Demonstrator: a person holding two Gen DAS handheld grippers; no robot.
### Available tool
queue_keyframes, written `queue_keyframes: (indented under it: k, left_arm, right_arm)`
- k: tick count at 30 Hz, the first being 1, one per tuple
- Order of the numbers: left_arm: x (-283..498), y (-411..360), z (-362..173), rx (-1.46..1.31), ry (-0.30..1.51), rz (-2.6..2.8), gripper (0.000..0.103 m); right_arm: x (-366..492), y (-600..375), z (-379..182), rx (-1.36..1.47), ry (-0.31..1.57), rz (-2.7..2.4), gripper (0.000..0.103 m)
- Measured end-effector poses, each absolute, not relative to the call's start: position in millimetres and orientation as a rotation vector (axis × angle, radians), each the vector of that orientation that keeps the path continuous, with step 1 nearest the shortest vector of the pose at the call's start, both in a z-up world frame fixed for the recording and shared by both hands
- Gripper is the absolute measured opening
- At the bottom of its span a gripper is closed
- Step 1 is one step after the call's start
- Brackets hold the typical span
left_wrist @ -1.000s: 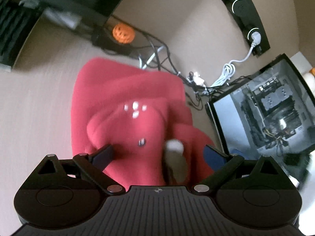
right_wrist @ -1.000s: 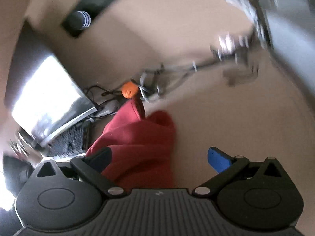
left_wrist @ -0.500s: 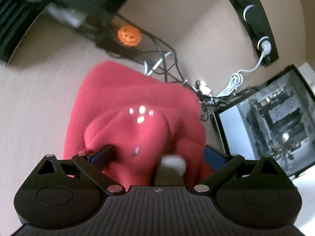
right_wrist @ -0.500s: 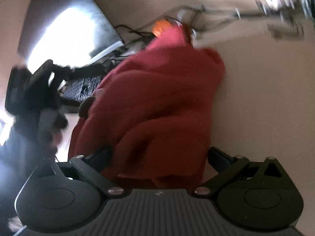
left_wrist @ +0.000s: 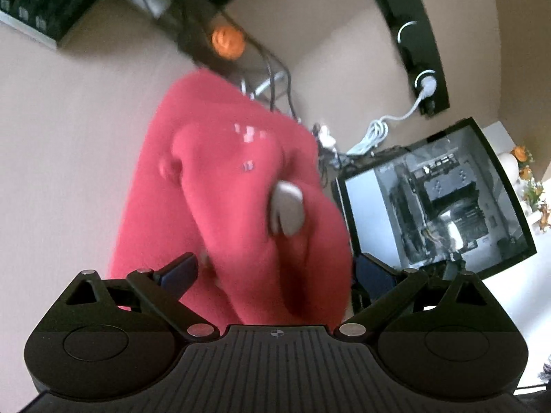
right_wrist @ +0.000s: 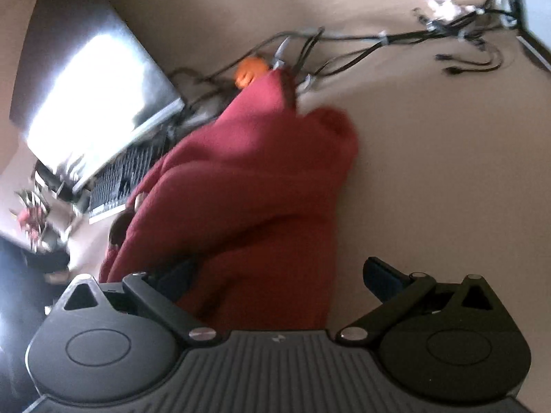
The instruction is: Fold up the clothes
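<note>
Crowding the red garment (left_wrist: 241, 186): cables (right_wrist: 396, 39), orange ball (left_wrist: 228, 42), computer case (left_wrist: 437, 199).

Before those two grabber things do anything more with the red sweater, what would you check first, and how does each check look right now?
1. Left hand-held gripper open around the red sweater: ok, fingers wide apart.
2. Right hand-held gripper open: ok, cloth between its fingers.
3. Firm grip on the cloth: not ok, neither is closed.
4. Sweater lying flat: not ok, it is bunched.
5. Cables clear of the sweater: not ok, its far end lies by them.
6. Orange ball clear: cannot tell, blurred.
</note>
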State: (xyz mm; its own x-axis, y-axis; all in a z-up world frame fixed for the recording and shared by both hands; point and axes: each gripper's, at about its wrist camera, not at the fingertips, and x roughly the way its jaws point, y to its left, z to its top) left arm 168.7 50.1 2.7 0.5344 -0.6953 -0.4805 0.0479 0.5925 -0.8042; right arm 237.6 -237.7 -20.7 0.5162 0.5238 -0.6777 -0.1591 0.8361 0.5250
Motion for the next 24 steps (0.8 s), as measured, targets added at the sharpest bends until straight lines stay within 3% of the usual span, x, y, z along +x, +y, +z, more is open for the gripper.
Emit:
queue_keyframes:
  k: [5,10,13,20,24]
  left_arm:
    - [189.9,32.5,37.4,-0.785,0.823,-0.579,0.101]
    - [189.3,38.1,75.5,-0.644,0.719,-0.569,0.101]
    - [179.3,48.4,59.1,-0.539,0.767,-0.429,0.101]
    - [157.6,31.8,8.8,-0.13,0.927,-0.22,0.102]
    - [155.0,35.9,3.5,-0.144,0.92,-0.198,0.103]
  right_arm:
    - [232.8,-214.7,-3.3,0.36,0.892,0.46,0.103]
    - [217.8,-165.6,-5.0,0.079,0.868,0.433,0.103]
    - [193.1,-141.4,-9.0,-0.098,0.784,0.412,0.103]
    - [209.8,-193.7,25.3,0.107,0.801,0.47,0.103]
    - [218.2,-193.1,16.9,0.029,0.815,0.378,0.103]
